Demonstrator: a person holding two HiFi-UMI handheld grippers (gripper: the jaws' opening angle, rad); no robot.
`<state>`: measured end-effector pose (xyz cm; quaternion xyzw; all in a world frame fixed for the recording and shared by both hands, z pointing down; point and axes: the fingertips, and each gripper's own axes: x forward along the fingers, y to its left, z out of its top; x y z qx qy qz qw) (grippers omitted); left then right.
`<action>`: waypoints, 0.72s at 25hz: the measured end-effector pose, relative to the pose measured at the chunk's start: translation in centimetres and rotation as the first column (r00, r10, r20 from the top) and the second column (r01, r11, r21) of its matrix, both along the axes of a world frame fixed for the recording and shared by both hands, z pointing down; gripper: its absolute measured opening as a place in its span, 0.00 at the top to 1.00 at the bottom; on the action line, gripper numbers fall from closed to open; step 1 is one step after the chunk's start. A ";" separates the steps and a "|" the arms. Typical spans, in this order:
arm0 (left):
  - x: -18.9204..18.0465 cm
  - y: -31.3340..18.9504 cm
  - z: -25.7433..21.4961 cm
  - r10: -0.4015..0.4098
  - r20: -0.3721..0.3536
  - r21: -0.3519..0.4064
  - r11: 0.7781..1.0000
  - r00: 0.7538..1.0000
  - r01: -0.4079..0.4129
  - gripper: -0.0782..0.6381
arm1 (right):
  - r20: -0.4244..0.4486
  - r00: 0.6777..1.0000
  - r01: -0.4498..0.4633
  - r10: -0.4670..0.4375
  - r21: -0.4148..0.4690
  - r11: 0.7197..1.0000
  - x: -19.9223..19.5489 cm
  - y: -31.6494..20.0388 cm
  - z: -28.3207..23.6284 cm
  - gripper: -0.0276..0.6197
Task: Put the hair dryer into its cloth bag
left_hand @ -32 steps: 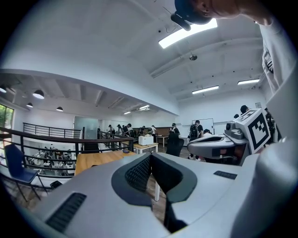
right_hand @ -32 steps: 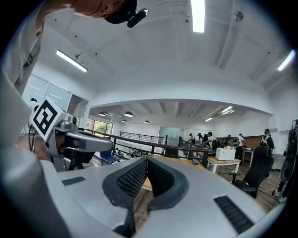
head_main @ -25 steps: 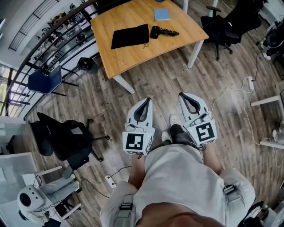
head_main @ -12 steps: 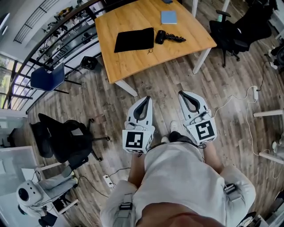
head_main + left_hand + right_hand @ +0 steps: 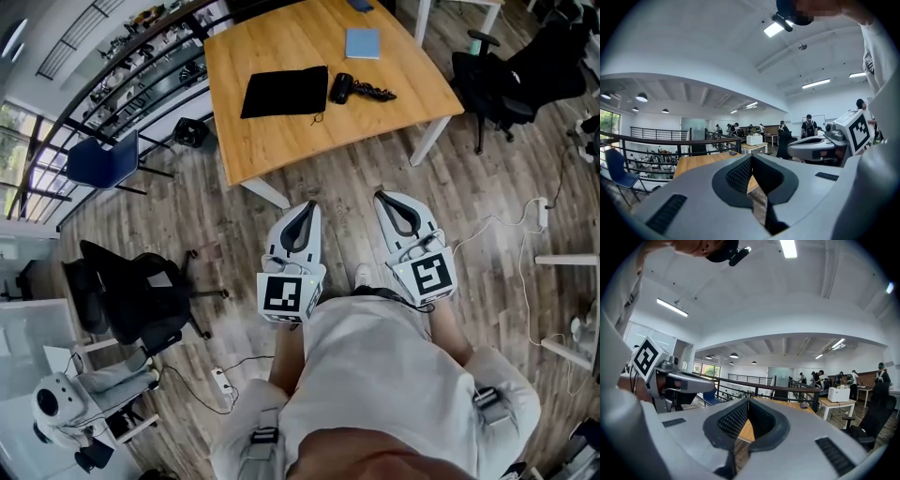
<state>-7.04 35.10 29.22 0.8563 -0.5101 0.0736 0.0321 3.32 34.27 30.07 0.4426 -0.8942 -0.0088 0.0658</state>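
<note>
Wooden table (image 5: 281, 141) ahead carries the flat black cloth bag (image 5: 286, 92), with the hair dryer (image 5: 342, 87) just beside it on the right. We hold our left claw (image 5: 303, 208) and right claw (image 5: 388, 199) fully closed and empty, well short of both; we judge we should step close before opening either.

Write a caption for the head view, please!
Left tool and right tool, both shut, face a wooden table with a black cloth bag and hair dryer.

I count one table (image 5: 281, 141), one bag (image 5: 284, 92), one dryer (image 5: 343, 87) and one book (image 5: 363, 43). There are two grippers, left gripper (image 5: 304, 208) and right gripper (image 5: 385, 199). There are three chairs: blue chair (image 5: 98, 161), near black chair (image 5: 141, 300), far black chair (image 5: 520, 70).
</note>
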 end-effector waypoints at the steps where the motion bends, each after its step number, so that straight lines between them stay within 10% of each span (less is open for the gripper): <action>1: 0.2 -0.4 0.0 -0.002 0.001 -0.002 1.000 1.000 0.002 0.87 | 0.003 1.000 0.000 0.000 -0.001 1.000 0.2 -0.4 0.0 0.93; 18: 0.9 -7.4 1.8 0.013 0.009 -0.031 0.999 1.000 -0.013 0.87 | 0.012 1.000 -0.025 0.025 -0.028 0.999 1.1 -7.2 1.3 0.93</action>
